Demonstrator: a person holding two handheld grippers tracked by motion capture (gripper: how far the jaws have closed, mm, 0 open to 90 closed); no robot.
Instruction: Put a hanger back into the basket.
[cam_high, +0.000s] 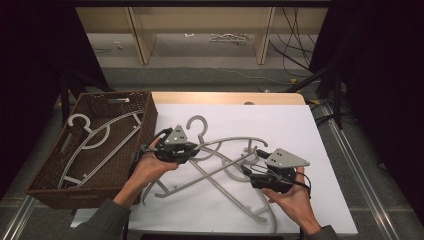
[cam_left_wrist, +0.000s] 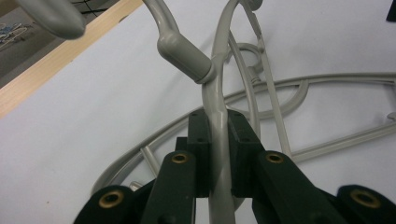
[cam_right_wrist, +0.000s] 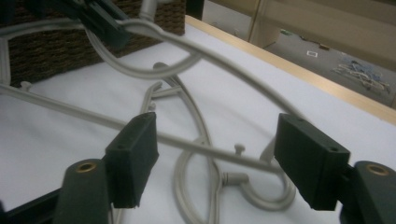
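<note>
1. High view: several grey hangers lie tangled on the white table (cam_high: 300, 125). The left hand-held gripper (cam_high: 196, 148) holds the top hanger (cam_high: 215, 145) by its shoulder near the hook; the right hand-held gripper (cam_high: 248, 172) sits at the tangle's right. A wicker basket (cam_high: 145, 125) on the left already holds one hanger (cam_high: 100, 137).
2. Left gripper view: the jaws are clamped tight on the hanger's arm (cam_left_wrist: 219, 154), just below the hook's collar.
3. Right gripper view: the jaws stand wide apart, a thin hanger bar (cam_right_wrist: 201, 144) running between them untouched.

I judge they are separating one hanger; next, lift it free and carry it left to the basket.
</note>
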